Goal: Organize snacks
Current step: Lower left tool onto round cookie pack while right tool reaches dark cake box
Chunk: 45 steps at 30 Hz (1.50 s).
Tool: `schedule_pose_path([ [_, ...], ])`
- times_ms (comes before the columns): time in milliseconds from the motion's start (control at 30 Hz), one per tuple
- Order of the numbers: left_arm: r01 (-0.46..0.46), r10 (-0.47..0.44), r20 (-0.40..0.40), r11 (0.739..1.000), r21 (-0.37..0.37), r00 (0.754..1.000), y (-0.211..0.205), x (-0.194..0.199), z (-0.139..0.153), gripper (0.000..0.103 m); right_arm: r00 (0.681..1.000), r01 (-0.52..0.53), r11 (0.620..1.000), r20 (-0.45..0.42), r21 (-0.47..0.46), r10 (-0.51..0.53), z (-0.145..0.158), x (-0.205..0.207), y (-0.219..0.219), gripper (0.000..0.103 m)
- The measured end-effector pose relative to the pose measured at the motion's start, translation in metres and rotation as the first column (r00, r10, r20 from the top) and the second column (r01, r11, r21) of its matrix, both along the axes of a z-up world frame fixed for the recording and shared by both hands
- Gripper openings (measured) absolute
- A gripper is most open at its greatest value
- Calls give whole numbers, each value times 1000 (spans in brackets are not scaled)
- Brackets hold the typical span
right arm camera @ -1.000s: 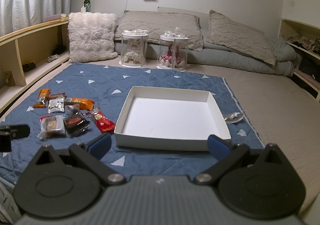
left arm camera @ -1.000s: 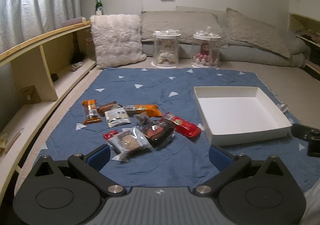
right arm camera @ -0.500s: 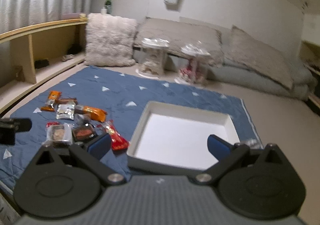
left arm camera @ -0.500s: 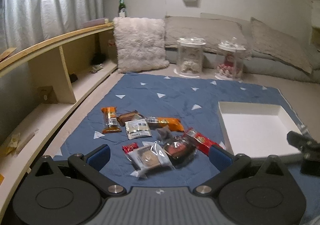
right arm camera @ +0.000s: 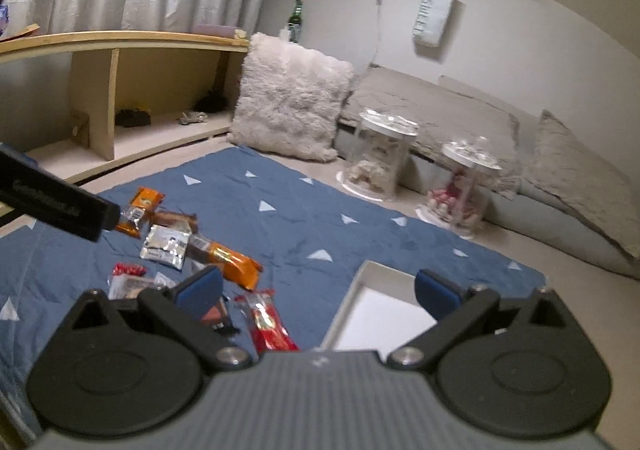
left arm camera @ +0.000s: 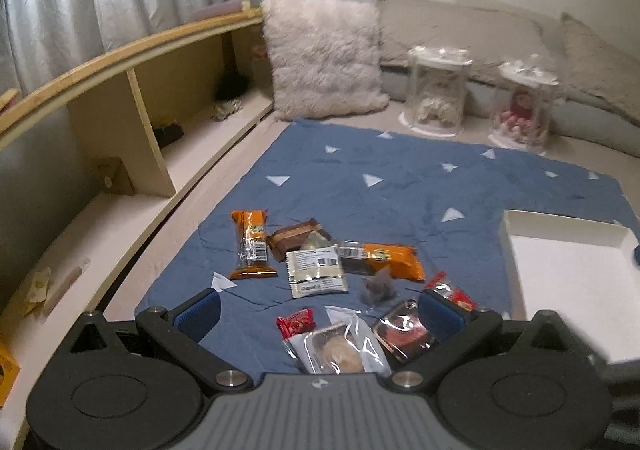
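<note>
Snacks (left arm camera: 320, 274) now nearer both grippers; tray (left arm camera: 568, 274) shifted right.

You see the snacks (left arm camera: 320, 274) clustered on the blanket (left arm camera: 400, 186), with the box (left arm camera: 568, 270) to their right; behind the blanket stand two jars (left arm camera: 438, 94) and a pillow (left arm camera: 324, 58).

Fluffy pillow (left arm camera: 324, 58) leaned near wooden shelf (left arm camera: 132, 98); two clear jars (left arm camera: 438, 90) stood beside; green bottle (right arm camera: 295, 20) topped shelf.
</note>
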<state>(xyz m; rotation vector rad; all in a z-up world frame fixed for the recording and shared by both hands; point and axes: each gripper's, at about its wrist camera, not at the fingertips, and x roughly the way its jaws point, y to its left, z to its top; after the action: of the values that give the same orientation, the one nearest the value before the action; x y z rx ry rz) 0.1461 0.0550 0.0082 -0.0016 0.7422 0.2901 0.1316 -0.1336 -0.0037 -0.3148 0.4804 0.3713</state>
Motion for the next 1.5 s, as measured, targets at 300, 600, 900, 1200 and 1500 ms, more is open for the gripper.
schedule_pose_path([
  [300,-60,41,-230,995,-77,972,18,60,-53,103,982,-145,989,-122,-3,144,-43,51,22,103],
  [600,-195,127,-424,973,-122,897,42,93,-102,103,942,-252,963,-255,-99,220,-82,73,54,103],
  [900,-260,121,-506,942,-213,854,48,109,-129,103,912,-282,956,-331,-81,241,-95,94,59,103],
  [1200,-244,95,-517,943,-228,851,51,106,-142,103,880,-312,949,-389,-41,273,-103,102,66,103],
  [1500,-271,115,-523,934,-233,845,68,94,-142,103,850,-363,929,-433,-68,301,-113,106,83,103],
])
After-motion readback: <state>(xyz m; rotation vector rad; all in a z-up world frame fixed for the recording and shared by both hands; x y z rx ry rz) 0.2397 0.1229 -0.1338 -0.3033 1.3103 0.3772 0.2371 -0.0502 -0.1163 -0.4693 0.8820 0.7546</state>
